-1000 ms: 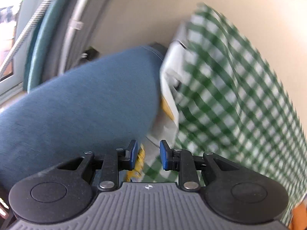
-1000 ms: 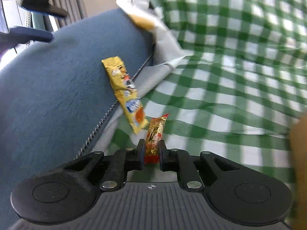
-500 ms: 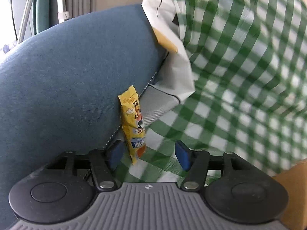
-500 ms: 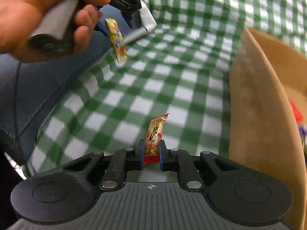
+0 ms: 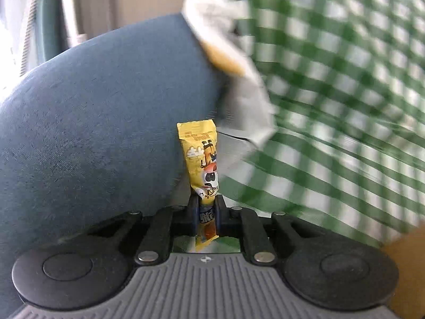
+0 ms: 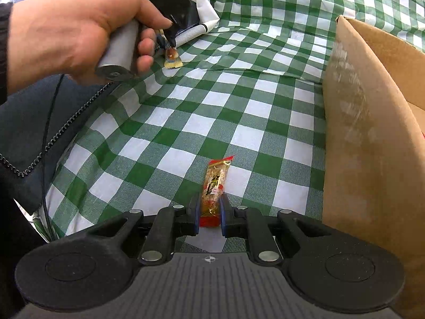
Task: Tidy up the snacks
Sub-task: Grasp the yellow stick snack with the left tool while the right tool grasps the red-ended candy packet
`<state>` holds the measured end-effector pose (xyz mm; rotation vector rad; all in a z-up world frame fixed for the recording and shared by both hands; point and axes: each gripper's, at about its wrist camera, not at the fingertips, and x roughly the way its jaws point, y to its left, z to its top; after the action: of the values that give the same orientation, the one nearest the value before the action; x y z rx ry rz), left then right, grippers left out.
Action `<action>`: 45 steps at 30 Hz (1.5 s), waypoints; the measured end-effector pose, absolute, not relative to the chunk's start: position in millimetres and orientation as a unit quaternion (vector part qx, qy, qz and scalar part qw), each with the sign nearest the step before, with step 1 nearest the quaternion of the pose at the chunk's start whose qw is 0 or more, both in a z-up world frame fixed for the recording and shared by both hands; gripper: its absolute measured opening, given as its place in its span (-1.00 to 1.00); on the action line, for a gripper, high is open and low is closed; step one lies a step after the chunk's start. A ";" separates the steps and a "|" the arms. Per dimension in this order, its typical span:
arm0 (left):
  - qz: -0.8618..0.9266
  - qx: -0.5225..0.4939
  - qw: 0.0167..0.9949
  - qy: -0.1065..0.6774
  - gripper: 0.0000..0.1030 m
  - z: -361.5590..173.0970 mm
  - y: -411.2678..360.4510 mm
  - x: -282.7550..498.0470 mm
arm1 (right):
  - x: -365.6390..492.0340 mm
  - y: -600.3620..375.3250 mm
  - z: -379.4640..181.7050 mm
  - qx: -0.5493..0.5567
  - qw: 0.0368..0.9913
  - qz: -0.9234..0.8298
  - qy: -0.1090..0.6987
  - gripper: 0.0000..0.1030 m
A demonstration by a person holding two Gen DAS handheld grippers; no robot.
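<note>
A: What does the left claw (image 5: 205,214) have?
B: It is clamped on a yellow snack stick (image 5: 203,164) with a cartoon animal; its print is too small to read. It stands against a blue cushion (image 5: 93,122).
A: And the right claw (image 6: 209,214)?
B: Pinching a red-ended snack bar (image 6: 215,186) with unreadable characters, above the green checked cloth (image 6: 186,122), beside a cardboard box (image 6: 372,146).

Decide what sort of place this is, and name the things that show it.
Probably a home living area: a green checked cloth spread over a surface beside a blue upholstered cushion, with a cardboard box standing ready for snacks.
</note>
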<state>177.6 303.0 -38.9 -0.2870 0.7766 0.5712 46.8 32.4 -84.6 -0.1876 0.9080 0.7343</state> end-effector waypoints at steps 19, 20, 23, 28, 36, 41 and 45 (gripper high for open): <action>0.046 -0.243 0.808 0.534 -0.73 -55.1 226.6 44.8 | 24.4 4.6 -77.3 -0.048 0.821 0.316 0.474 -0.70; 0.050 -0.224 0.804 0.549 -0.73 -60.4 221.8 46.7 | 23.9 5.0 -80.0 -0.053 0.821 0.312 0.475 -0.70; 0.051 -0.190 0.797 0.571 -0.73 -69.7 210.1 49.2 | 21.6 2.6 -84.1 -0.045 0.817 0.307 0.486 -0.64; 0.071 -0.151 0.804 0.570 -0.40 -74.9 191.0 50.6 | 21.2 3.7 -87.9 -0.056 0.818 0.309 0.481 -0.47; 0.075 -0.140 0.805 0.571 -0.20 -78.2 184.3 65.9 | 18.8 1.0 -88.6 -0.065 0.818 0.315 0.477 -0.41; 0.077 -0.133 0.803 0.575 -0.19 -80.9 182.8 68.2 | 19.5 1.9 -88.8 -0.071 0.820 0.314 0.473 -0.33; 0.077 -0.132 0.802 0.578 -0.19 -83.4 183.1 68.6 | 21.7 1.3 -89.1 -0.070 0.823 0.307 0.473 -0.27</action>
<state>68.6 183.1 -83.4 -0.2831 1.2386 0.1654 21.7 1.3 -89.1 -0.1497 1.0065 0.6524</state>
